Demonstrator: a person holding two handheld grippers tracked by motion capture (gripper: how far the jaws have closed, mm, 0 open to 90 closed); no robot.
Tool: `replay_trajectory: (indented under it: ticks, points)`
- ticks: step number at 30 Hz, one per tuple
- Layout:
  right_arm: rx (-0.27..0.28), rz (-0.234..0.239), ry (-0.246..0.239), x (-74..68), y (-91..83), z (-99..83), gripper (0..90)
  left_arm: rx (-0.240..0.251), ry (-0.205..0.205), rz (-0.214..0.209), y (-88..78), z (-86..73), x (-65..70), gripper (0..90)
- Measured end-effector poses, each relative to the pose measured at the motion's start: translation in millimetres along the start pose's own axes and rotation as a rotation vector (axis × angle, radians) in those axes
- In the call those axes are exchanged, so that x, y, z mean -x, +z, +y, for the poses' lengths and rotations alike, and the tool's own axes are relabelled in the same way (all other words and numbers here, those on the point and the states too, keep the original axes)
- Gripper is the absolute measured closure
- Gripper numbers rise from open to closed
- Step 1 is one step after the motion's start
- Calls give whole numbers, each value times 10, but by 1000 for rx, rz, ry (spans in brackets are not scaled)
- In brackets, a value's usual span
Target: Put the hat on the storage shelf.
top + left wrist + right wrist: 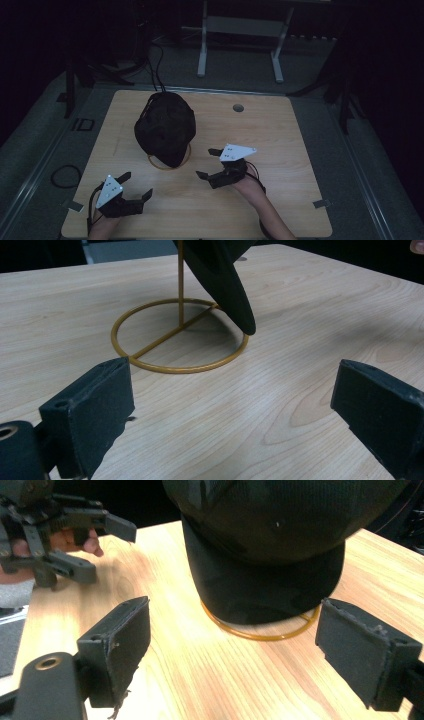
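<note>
From above, a black cap (165,127) sits on a gold wire stand (170,162) mid-desk (280,150), both tongs, left (136,185) and right (206,162), spread wide nearby; the left gripper view shows its brim (235,295) overhanging the ring base, so a lopsided grab could tip the stand; the right gripper view shows dark mesh fabric.

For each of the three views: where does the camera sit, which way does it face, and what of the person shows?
High view: above the person's side, looking forward and down on the table; forearms, left gripper, right gripper.
Left gripper view: rides the left gripper, low, facing the gold stand; open jaws.
Right gripper view: rides the right gripper, facing the black cap; open jaws, the other hand.
Shared: cap and stand in all three.
</note>
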State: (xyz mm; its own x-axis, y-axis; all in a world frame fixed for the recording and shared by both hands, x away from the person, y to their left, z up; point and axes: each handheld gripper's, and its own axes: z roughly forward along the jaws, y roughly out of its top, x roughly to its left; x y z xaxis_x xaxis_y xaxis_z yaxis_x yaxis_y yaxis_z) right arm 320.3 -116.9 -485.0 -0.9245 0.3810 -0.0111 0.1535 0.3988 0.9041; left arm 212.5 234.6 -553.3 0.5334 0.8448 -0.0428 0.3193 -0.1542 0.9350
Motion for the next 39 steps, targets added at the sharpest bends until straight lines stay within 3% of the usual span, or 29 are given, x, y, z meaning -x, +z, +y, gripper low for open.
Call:
replay_trajectory:
  ticks: [14, 30, 39]
  points:
    - [-35, -33, 16, 22, -119, -353, 145, 0, 0, 0, -6, 1, 0, 40]
    - [-99, -29, 46, 23, -174, -714, 145, 0, -5, 0, -3, -3, -3, 40]
    - [-133, -36, 69, 61, -318, -920, 144, -1, -12, 5, -2, -9, -12, 40]
